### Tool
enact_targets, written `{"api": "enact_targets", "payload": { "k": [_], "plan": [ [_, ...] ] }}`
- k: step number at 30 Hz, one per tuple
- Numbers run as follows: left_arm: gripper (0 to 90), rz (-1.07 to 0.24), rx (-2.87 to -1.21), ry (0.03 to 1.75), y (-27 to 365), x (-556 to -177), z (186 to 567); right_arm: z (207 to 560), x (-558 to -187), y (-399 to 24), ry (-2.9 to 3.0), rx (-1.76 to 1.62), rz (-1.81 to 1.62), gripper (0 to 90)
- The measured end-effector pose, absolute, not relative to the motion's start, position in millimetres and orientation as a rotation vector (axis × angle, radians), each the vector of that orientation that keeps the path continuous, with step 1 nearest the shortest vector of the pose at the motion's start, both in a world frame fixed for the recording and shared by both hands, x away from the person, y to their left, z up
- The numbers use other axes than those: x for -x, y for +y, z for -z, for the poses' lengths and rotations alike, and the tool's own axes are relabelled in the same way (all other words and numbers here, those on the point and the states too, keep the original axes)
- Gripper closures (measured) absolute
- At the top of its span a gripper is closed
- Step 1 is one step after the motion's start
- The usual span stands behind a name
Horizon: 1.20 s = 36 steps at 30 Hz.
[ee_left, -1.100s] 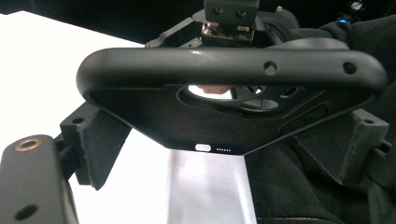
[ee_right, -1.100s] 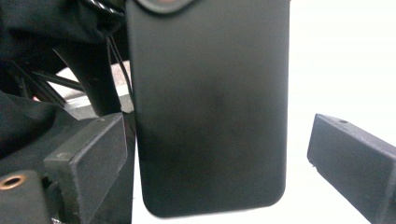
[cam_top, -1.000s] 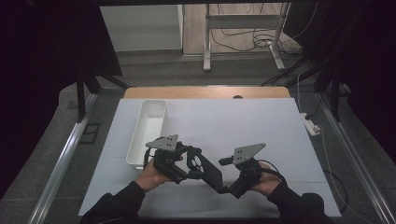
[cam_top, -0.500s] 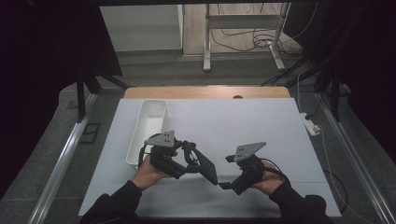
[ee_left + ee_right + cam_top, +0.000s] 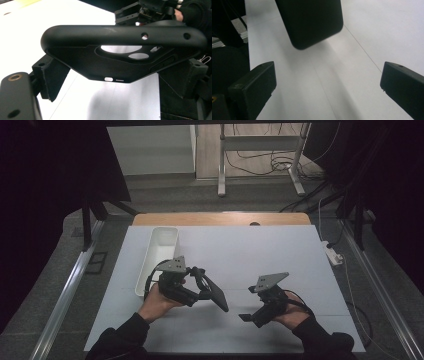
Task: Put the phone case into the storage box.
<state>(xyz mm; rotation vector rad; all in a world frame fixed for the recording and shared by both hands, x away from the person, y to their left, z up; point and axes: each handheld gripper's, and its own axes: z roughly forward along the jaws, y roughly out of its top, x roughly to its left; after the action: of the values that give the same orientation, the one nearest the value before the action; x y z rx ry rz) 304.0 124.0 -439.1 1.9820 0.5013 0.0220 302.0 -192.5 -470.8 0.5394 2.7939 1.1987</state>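
- The left gripper [image 5: 207, 287] is clamped on a black phone case [image 5: 122, 56], its jaws squeezing the case's two long edges; the case hangs in the air over the white table [image 5: 280, 250].
- In the high view the phone case [image 5: 216, 292] sticks out from the left gripper toward 4 o'clock, pointing at the right gripper [image 5: 250, 312].
- The right gripper's jaws stand wide apart and hold nothing; in the right gripper view the case's rounded end [image 5: 312, 22] hangs at 12 o'clock, well ahead of the jaws.
- The case is likely light, thin and somewhat flexible, with a matte, fairly grippy skin; hard squeezing may bow it.
- The free end's side rims look the best hold, away from the camera cut-out [image 5: 121, 48].
- A white tray [image 5: 159, 251] lies at 11 o'clock of the left gripper.
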Motion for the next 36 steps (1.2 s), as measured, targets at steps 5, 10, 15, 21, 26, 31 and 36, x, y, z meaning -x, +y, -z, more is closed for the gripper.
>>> {"api": "enact_targets", "payload": {
  "k": [5,10,15,21,26,31,36],
  "plan": [
    [14.1,-0.045,-2.004,0.537,125.4,-306.5,436.7,471.4,-301.4,-197.4,2.776,-0.567,-1.177,0.2],
    [14.1,-0.061,-2.014,0.578,126.4,-308.7,434.6,472.0,-300.1,-202.4,2.758,-0.606,-1.152,0.0],
    [14.1,-0.092,-2.028,0.623,128.3,-311.0,432.5,471.5,-298.6,-207.2,2.743,-0.64,-1.129,0.0],
    [14.1,-0.119,-2.045,0.686,130.0,-315.2,431.8,472.3,-297.4,-215.1,2.717,-0.708,-1.092,0.0],
    [14.1,-0.149,-2.054,0.713,130.3,-318.0,428.8,472.8,-296.5,-223.0,2.682,-0.771,-1.058,0.0],
    [14.1,-0.16,-2.055,0.75,132.7,-322.3,426.2,471.9,-295.2,-231.0,2.664,-0.809,-1.042,0.0],
    [14.1,-0.179,-2.06,0.786,136.5,-327.5,423.8,469.8,-293.0,-239.7,2.631,-0.857,-1.037,0.0]
  ]
}}
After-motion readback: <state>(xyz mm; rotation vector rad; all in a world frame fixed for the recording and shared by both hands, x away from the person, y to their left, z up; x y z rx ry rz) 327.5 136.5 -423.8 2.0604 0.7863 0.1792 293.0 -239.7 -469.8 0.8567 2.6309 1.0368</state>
